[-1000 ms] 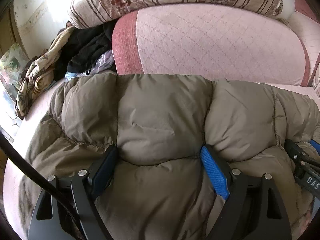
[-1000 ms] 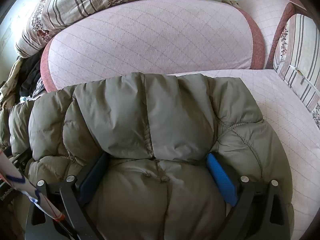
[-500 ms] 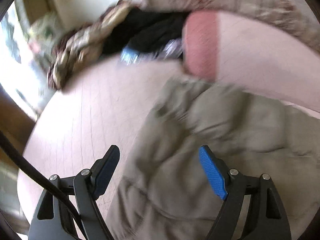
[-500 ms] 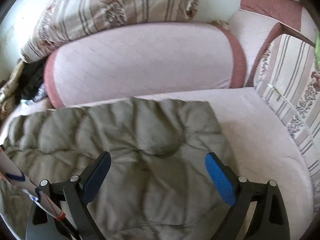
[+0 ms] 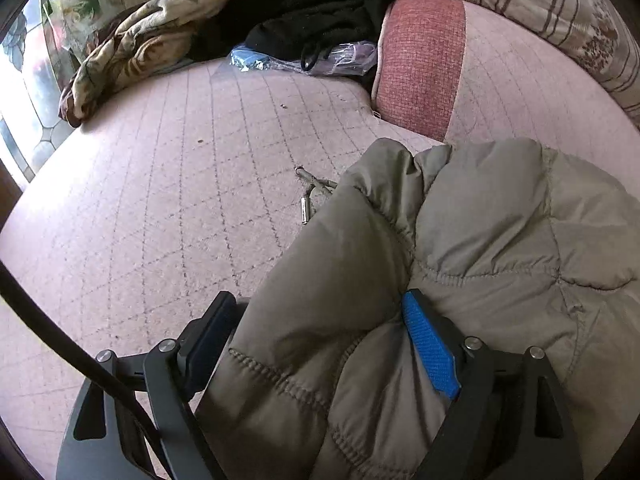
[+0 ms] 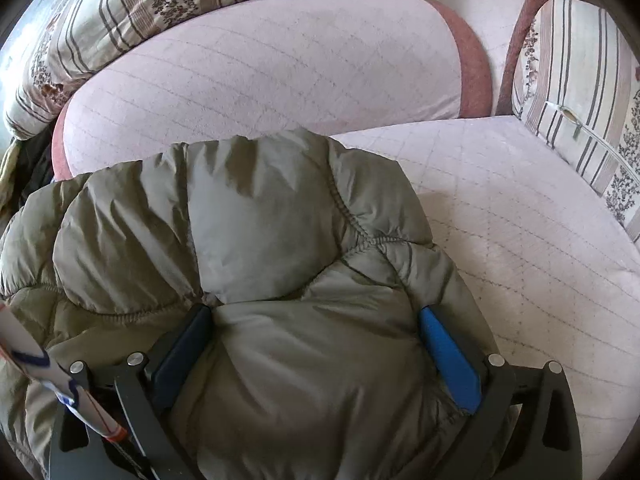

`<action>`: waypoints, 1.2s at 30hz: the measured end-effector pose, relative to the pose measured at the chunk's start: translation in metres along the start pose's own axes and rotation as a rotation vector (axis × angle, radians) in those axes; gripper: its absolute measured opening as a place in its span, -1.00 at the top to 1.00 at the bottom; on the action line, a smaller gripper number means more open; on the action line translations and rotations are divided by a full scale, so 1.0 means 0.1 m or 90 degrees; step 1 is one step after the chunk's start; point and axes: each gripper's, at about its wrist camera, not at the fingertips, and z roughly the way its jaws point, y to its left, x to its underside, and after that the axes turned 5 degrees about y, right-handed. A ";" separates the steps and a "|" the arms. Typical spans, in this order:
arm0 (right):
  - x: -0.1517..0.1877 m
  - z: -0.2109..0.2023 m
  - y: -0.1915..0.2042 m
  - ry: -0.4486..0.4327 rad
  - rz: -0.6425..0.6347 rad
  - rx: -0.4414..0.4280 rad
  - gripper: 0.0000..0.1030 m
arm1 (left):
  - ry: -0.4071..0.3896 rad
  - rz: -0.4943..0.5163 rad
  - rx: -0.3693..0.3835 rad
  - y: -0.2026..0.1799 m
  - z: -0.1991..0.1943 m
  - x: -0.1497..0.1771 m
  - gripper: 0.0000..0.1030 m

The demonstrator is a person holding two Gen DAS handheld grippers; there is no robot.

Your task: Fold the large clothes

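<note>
An olive puffy jacket [image 5: 500,232] lies bunched on the pink quilted sofa seat [image 5: 160,200]. My left gripper [image 5: 318,300] straddles its left edge. The jaws are opening, padding bulges up between them, and the dark left finger sits just off the fabric. A drawcord with a metal tip [image 5: 306,210] trails out onto the seat. In the right wrist view my right gripper [image 6: 315,312] is pushed down over the jacket [image 6: 260,220] near its right end. Its jaws are opening wide, with a puffy panel swelling between them and no pinch visible.
A pink back cushion [image 6: 280,68] runs behind the jacket, with striped floral pillows on top [image 6: 120,12] and at the right [image 6: 580,80]. At the seat's far left lie dark clothes [image 5: 300,20], a patterned blanket [image 5: 132,48] and a plastic bag [image 5: 300,58].
My left gripper slid left from the jacket's middle to its left edge, and bare seat now shows. My right gripper rose off the jacket, then dropped back onto its right part.
</note>
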 end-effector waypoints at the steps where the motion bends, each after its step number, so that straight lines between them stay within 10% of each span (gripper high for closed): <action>1: 0.00 0.00 0.00 -0.002 0.000 0.001 -1.00 | -0.001 -0.002 0.002 0.01 0.01 0.01 -0.65; 13: 0.01 -0.38 0.21 -0.003 -0.054 0.112 -0.99 | 0.011 0.034 -0.076 -0.02 -0.65 0.08 -0.65; 22: 0.50 -1.22 0.36 -0.035 -0.057 0.005 -0.99 | -0.012 0.062 -0.086 0.13 -1.15 0.60 -0.65; 36: 0.58 -0.79 0.55 0.050 -0.044 -0.003 -0.99 | -0.004 0.078 -0.057 0.18 -1.27 0.90 -0.65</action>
